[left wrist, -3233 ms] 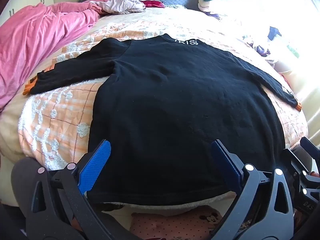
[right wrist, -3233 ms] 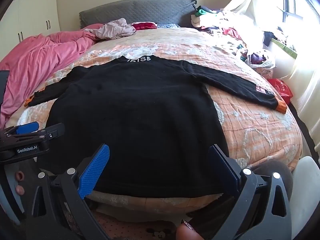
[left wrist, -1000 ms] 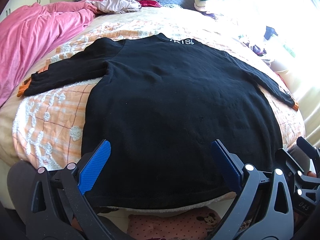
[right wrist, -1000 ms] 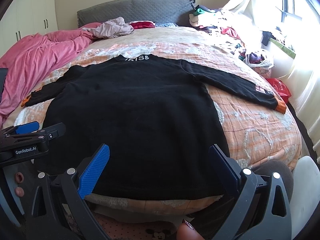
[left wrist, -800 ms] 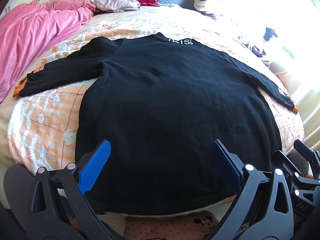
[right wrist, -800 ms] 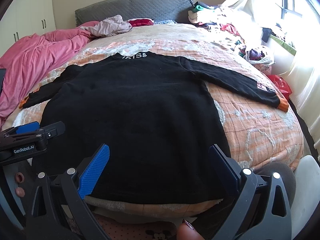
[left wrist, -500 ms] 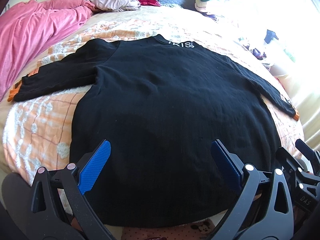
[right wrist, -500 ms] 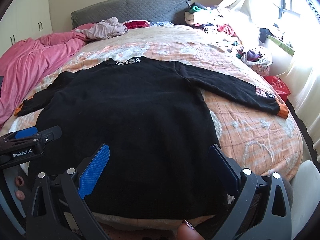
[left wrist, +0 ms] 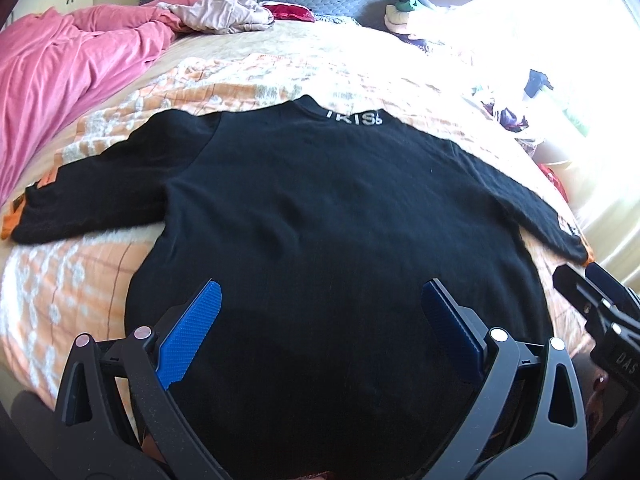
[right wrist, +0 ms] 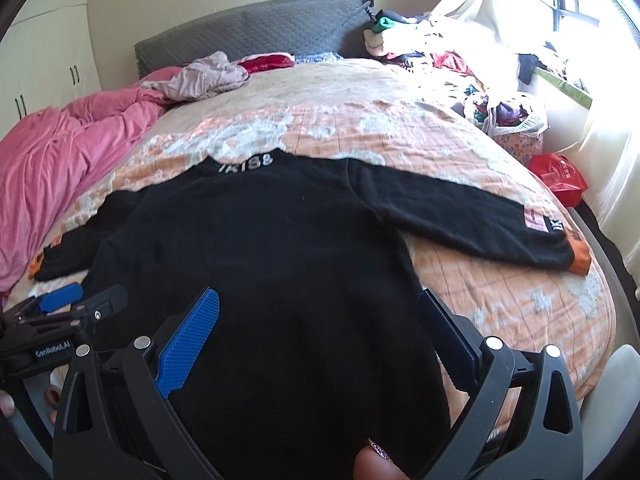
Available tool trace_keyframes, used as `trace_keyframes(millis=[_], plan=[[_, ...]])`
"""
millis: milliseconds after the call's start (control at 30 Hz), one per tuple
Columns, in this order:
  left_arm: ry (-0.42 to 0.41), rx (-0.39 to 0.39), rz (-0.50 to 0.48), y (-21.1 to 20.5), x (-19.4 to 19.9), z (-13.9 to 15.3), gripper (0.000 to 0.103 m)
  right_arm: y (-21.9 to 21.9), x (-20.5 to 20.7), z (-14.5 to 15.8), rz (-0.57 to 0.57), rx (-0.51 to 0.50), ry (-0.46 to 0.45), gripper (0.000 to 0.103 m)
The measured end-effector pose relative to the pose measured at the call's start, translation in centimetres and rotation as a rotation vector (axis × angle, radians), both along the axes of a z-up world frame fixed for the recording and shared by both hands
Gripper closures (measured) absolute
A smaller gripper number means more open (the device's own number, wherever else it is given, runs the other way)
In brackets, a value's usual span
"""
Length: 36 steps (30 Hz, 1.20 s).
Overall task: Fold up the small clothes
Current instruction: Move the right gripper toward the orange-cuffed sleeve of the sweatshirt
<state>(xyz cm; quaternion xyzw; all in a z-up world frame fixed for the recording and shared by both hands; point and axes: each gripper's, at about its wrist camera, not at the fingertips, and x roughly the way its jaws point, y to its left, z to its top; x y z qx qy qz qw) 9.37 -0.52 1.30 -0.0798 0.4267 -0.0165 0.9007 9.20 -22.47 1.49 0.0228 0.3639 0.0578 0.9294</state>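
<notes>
A black sweater (left wrist: pixel 320 216) lies flat on the bed (right wrist: pixel 360 120), spread over an orange-and-white quilt (right wrist: pixel 520 300), with its hem at the foot edge of the bed and its collar, marked with pale lettering, toward the grey headboard (right wrist: pixel 256 24). Both sleeves are extended outward: the left sleeve (left wrist: pixel 100 184) reaches toward the left edge of the bed, and the right sleeve (right wrist: pixel 460 212) reaches toward the right edge, each ending in an orange cuff. The left gripper (left wrist: pixel 320 320) hangs over the lower part of the sweater near the foot edge, jaws spread wide with nothing between the blue pads. The right gripper (right wrist: pixel 316 324) hangs beside it over the same hem area, jaws likewise spread wide and holding nothing. Whether either gripper touches the fabric cannot be determined. A pink blanket (left wrist: pixel 60 68) is bunched along the left edge of the bed. A crumpled pale garment (right wrist: pixel 204 76) and a red item (right wrist: pixel 266 62) rest near the headboard. A heap of mixed clothes (right wrist: pixel 432 48) occupies the far right corner, and a red bag (right wrist: pixel 560 178) sits off the right edge.
</notes>
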Motion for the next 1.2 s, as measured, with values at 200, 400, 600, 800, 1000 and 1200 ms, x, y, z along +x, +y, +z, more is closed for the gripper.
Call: trace_keyframes(millis=[200,400,600,800,1000,1200], plan=[[-0.020,0.000,0.017,0.4,2.0,1.4,0.009,-0.3,2.2,1.8,-0.018,0.018,-0.026,0.004],[-0.038,-0.024,0.046,1.6,4.0,2.8,0.009,-0.2,4.0,3.4,-0.015,0.025,-0.053,0.004],[-0.050,-0.015,0.063,2.3,6.1,4.0,0.009,0.5,6.1,4.7,-0.009,0.030,-0.079,0.004],[-0.055,-0.025,0.067,2.4,8.3,4.6,0.009,-0.4,8.3,5.3,-0.043,0.075,-0.099,0.004],[-0.039,-0.027,0.050,1.5,10.1,4.0,0.009,-3.1,10.5,4.7,-0.113,0.116,-0.086,0.004],[-0.019,-0.024,0.032,0.4,11.6,2.9,0.009,-6.2,11.6,3.6,-0.186,0.123,-0.078,0.004]])
